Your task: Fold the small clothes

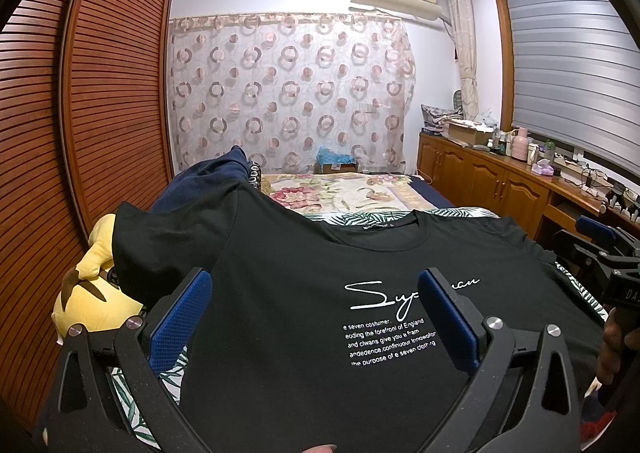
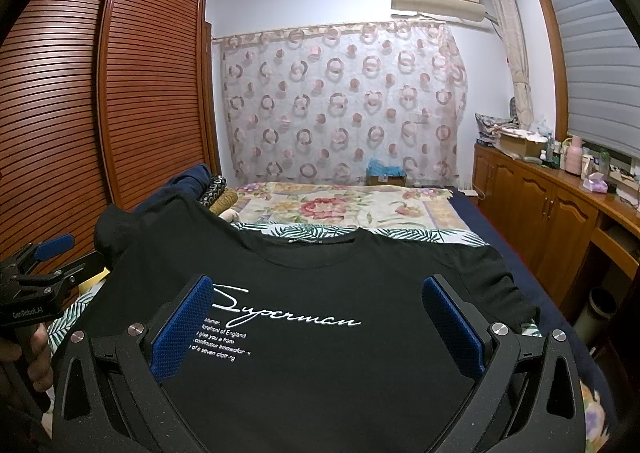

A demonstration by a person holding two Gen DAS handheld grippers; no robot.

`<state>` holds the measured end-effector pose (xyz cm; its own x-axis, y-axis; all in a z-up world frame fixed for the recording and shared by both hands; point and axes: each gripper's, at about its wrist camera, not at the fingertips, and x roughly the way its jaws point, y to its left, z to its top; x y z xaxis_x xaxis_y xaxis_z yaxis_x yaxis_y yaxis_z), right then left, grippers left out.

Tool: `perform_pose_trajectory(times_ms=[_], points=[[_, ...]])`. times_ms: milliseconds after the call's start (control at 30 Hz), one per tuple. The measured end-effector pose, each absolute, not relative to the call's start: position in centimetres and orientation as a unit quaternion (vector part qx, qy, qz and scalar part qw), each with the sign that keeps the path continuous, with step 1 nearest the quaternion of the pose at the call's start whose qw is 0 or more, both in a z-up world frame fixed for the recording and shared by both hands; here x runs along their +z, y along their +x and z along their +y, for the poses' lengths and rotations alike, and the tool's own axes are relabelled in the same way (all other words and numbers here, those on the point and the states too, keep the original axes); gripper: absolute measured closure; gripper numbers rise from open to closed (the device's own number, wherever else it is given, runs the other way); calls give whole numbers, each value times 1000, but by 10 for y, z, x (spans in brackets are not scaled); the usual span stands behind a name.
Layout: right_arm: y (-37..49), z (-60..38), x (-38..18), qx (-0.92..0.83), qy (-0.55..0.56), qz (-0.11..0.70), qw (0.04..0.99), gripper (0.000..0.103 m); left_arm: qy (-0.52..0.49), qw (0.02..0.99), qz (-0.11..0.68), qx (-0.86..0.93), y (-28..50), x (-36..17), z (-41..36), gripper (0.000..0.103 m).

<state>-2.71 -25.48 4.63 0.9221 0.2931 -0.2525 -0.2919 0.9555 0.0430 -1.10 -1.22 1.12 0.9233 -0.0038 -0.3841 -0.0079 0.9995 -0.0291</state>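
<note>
Lying flat across the near end of the bed [image 2: 400, 209], collar toward the far edge: soft black cotton T-shirt [image 1: 288, 293] bearing white script. Hovering over it, left gripper [image 1: 316, 317] and right gripper [image 2: 320, 323], blue ribbed pads spread wide, pinching nothing.

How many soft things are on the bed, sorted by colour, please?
Black: 1, the T-shirt
Yellow: 1, the plush toy
Navy: 1, the garment pile
Floral: 1, the blanket
Total: 4
</note>
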Motion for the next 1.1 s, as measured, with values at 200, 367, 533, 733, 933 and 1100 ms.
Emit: perform_pose_trajectory(times_ms=[200,367,533,733,933,1100], points=[[-26,-254,45,151,0,131,980,0,-15,980,197,1,-11,10,-12,0],[-22,-249,43,166,-2,138,976,0,-17,980,199,9,-12,14,-2,0],[-19,-247,43,183,-14,140,973,0,-25,979,203,22,-13,12,16,0],[-9,-250,43,201,-17,152,967,0,-35,976,210,37,-11,8,40,0],[1,-250,45,216,-25,159,963,0,-45,974,216,41,-7,-1,66,0],[10,-242,45,231,-41,162,959,0,-45,973,224,47,-1,-6,89,0]])
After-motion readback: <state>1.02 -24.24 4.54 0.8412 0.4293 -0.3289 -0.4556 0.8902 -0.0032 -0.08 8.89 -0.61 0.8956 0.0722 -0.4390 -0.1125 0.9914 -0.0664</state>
